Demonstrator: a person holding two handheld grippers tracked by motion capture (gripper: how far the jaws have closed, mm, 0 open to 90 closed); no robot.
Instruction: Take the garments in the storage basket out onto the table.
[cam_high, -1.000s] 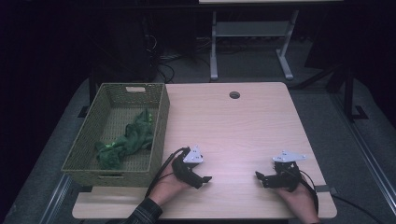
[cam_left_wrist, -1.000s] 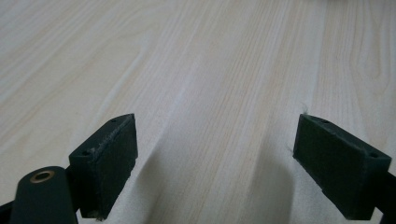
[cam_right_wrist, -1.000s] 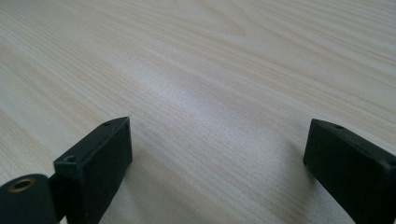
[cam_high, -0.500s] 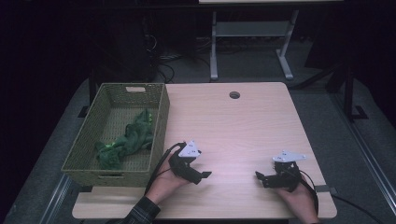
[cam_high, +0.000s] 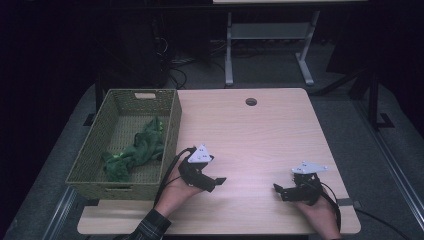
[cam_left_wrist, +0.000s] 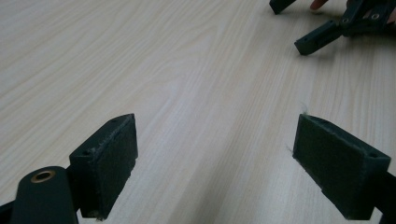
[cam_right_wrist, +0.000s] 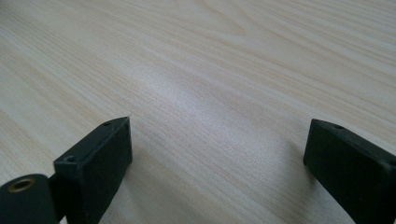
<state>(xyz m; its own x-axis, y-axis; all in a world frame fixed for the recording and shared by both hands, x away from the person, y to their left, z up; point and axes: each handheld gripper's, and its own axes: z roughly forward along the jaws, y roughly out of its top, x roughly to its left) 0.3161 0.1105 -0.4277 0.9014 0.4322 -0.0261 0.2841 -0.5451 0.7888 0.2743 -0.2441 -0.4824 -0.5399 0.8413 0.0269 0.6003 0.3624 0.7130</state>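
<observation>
Item 1, bench (cam_high: 260, 130): pale wood-grain top with a round cable hole (cam_high: 251, 101) near the far edge. Your working surface is bare apart from the basket and your two grippers.

Item 2, woven basket (cam_high: 172, 125): olive, rectangular, standing on the left part of the bench and overhanging its left edge, with a cut-out handle in the far wall. No tag or lettering can be read on it.

Item 3, green cloth (cam_high: 135, 152): crumpled, lying inside the basket towards its near right side, wholly within the walls. Judged from this, the putting-away looks done.

Item 4, left gripper (cam_high: 212, 181): released, jaws spread wide with only bare wood between them in the left gripper view. Over the last second you have drawn it up and towards the bench middle, away from the basket's right wall; it now points at your other gripper. That reads as a retreat after the drop, not a fresh reach.

Item 5, right gripper (cam_high: 279, 191): released likewise, jaws wide apart over bare wood, low at the near right of the bench, unchanged in place over that second.

Markings: none legible on either gripper's grey plate; the small dots there are too fine to read.
</observation>
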